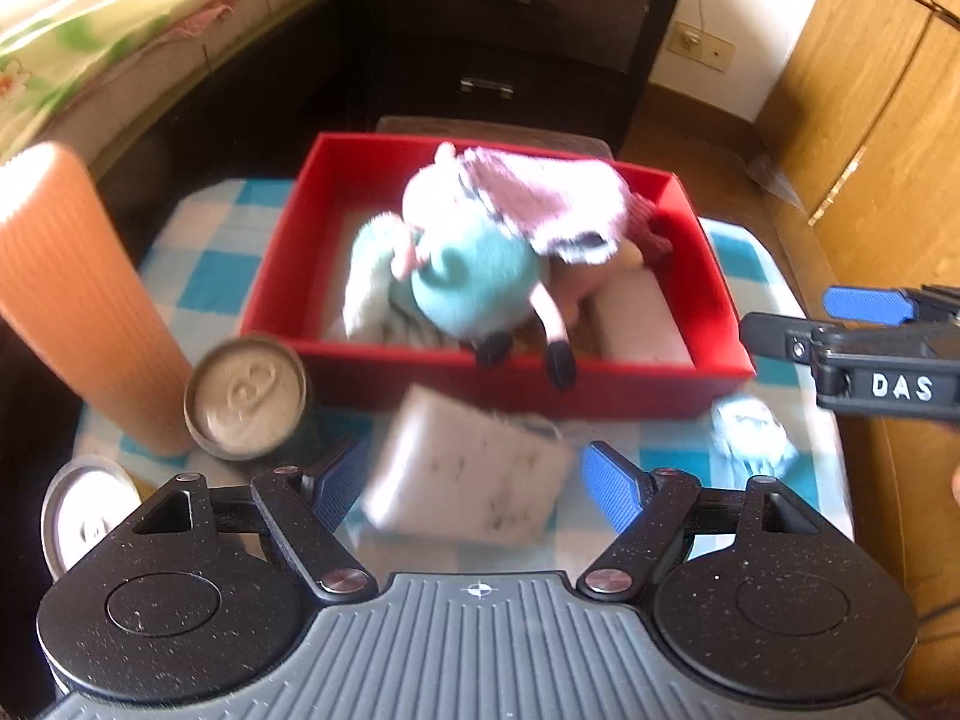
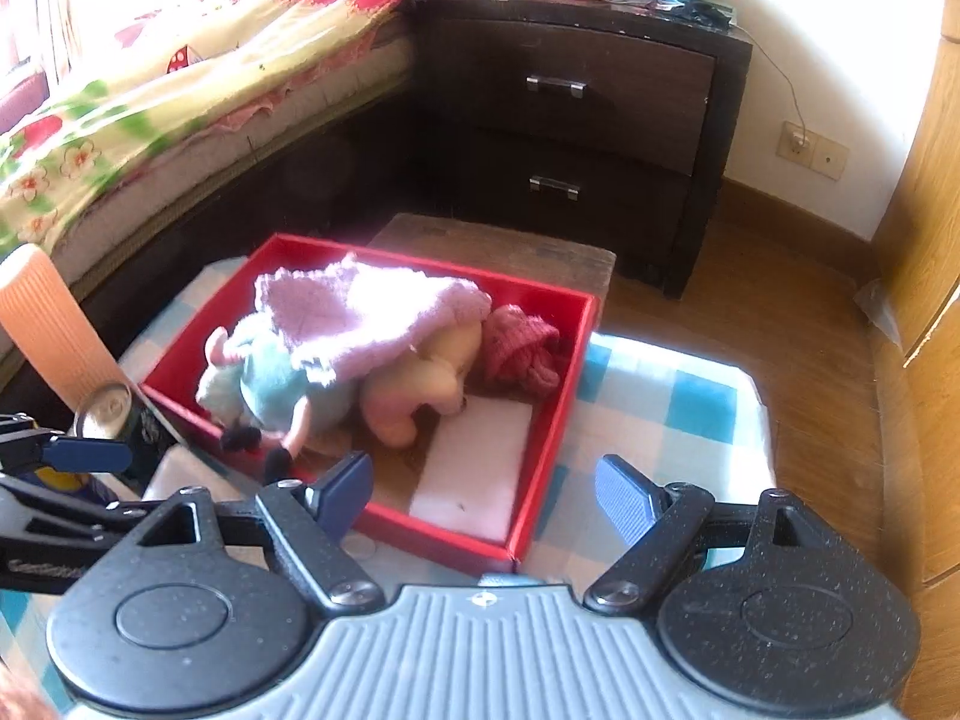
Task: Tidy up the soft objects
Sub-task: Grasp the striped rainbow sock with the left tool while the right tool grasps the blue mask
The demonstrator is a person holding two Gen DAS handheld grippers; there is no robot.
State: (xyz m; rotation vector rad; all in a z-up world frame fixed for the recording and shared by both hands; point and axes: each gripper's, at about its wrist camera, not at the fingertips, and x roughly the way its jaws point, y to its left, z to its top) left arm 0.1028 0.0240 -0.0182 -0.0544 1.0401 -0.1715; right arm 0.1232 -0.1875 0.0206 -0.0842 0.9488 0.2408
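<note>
The left gripper [image 1: 477, 480] stands open, holding nothing; the sponge [image 1: 465, 474] lies on the cloth [image 1: 198, 276] directly between and just ahead of its fingers, outside the box [image 1: 600, 393] and close against its near wall; its long axis runs roughly across the jaws, tilted, one end nearer the right finger; whether a pad already touches it cannot be told, the frame being blurred. The right gripper [image 2: 483, 495] is likewise open and empty, poised over the near corner of the box; the left is plainly the nearer to the sponge. A crumpled blue item [image 1: 750, 429] lies on the cloth beside the box's near right corner, nearer the right gripper.

Box contents: a doll [image 2: 270, 384] in blue with its feet at the near wall, a pink knit [image 2: 372, 312] draped over it, a beige toy [image 2: 414, 390], a dark red knit [image 2: 522, 348], and a white block [image 2: 480, 468] against the right wall.

Surface: checked blue-and-white cloth on a low table; two cans [image 1: 246, 399] and an orange cylinder [image 1: 78, 300] stand left of the sponge and could be knocked on closing. Room: a bed [image 2: 150, 90] to the left, a dark nightstand [image 2: 576, 120] behind, wood floor.
</note>
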